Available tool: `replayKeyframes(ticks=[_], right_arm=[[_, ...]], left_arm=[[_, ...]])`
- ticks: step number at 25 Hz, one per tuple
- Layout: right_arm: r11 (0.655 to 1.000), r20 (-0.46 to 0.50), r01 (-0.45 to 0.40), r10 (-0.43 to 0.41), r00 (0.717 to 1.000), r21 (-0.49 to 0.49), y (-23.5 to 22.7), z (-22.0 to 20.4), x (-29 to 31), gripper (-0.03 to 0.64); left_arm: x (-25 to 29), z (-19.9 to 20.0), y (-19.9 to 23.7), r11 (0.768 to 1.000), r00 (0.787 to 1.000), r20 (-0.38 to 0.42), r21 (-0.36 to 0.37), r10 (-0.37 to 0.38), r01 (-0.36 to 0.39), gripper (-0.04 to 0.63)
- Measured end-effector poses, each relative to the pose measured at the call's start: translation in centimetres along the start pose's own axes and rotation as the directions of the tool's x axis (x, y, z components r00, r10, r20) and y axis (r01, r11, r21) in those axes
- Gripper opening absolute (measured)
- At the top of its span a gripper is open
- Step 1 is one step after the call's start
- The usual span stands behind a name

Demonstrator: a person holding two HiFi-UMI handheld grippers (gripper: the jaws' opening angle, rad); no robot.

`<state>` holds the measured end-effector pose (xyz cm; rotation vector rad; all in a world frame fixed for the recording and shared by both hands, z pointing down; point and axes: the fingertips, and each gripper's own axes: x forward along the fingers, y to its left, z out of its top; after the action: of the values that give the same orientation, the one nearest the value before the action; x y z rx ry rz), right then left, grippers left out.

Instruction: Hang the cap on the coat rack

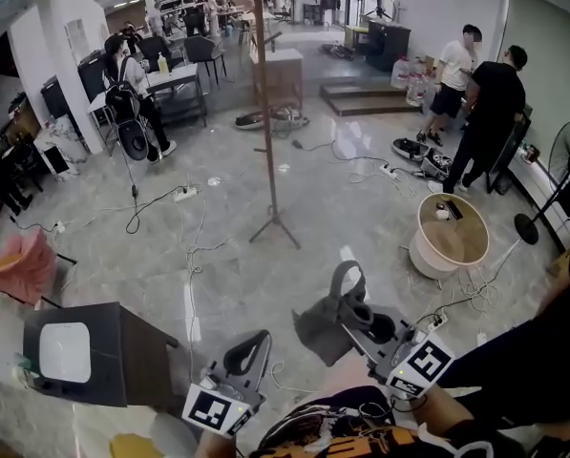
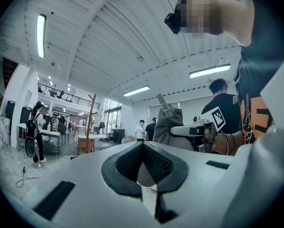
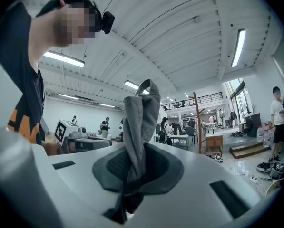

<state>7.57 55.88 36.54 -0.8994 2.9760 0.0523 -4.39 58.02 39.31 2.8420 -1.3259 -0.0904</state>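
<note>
Far left: a pink cloth [image 1: 17, 267] lies draped low at the edge. Just right of it is a dark box [image 1: 122, 346] with a white square on top.
Left gripper [image 2: 142, 151]: low in the head view, left of centre, pointing level out over the floor [image 1: 218, 256]. Its jaws are clenched, dark pads meeting at the tips, with nothing pinched between them.
Cables [image 1: 160, 203]: they trail loose across the grey tiles, between the grippers and the desks at the back.
Coat rack [image 1: 265, 113]: a wooden pole, upright on splayed feet in the middle of the room. It stands well ahead of both grippers.
Cap [image 3: 141, 118]: grey and bunched up, held in the air by the right gripper, with its strap loop poking out past the tips. It is well apart from the coat rack and not hung yet.
Right gripper [image 3: 138, 165]: just right of the left gripper and also level. Its jaws are grasping the cap, with the fabric squeezed tight between the pads.
Round table [image 1: 428, 246]: pale and low, to the right of the coat rack, with a small dark item lying on top.
People [image 1: 493, 113]: two stand together at the back right, one in a white top and one in black.
Fan [image 1: 569, 165]: a standing fan on its pole, right at the right edge.
</note>
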Motion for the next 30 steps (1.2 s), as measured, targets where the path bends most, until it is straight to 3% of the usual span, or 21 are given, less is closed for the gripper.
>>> replayKeyframes(ticks=[7, 12, 18, 23, 26, 30], right_arm=[[1.0, -0.005, 0.023, -0.023, 1.0, 0.005, -3.7, -1.0, 1.2, 0.044], [1.0, -0.004, -0.006, 0.006, 1.0, 0.011, -8.9, -1.2, 4.2, 0.044], [1.0, 0.007, -0.006, 0.006, 1.0, -0.007, -17.3, -0.6, 7.1, 0.044], [1.0, 0.011, -0.03, 0.03, 0.999, -0.009, -23.6, -0.8, 9.6, 0.044], [0.999, -0.002, -0.042, 0.042, 0.999, -0.003, -26.5, -1.2, 11.4, 0.044], [0.999, 0.003, -0.041, 0.041, 0.999, 0.014, -29.4, -1.1, 13.5, 0.044]], left_arm=[[3.0, -0.2, 1.1, 1.0, 1.0, 0.01, 0.024, -0.02, 0.02, 0.023], [8.1, 0.3, 4.1, 1.0, 1.0, 0.012, 0.024, 0.007, -0.007, 0.023], [16.7, 2.5, 6.8, 0.996, 0.999, 0.045, 0.084, 0.0, -0.003, 0.023], [22.8, 3.0, 9.1, 0.998, 0.996, 0.08, 0.047, 0.042, -0.046, 0.023], [25.4, 1.9, 11.1, 0.995, 0.997, 0.044, 0.075, 0.061, -0.064, 0.023], [27.9, 2.6, 13.5, 0.996, 0.996, 0.052, 0.039, 0.074, -0.076, 0.023]])
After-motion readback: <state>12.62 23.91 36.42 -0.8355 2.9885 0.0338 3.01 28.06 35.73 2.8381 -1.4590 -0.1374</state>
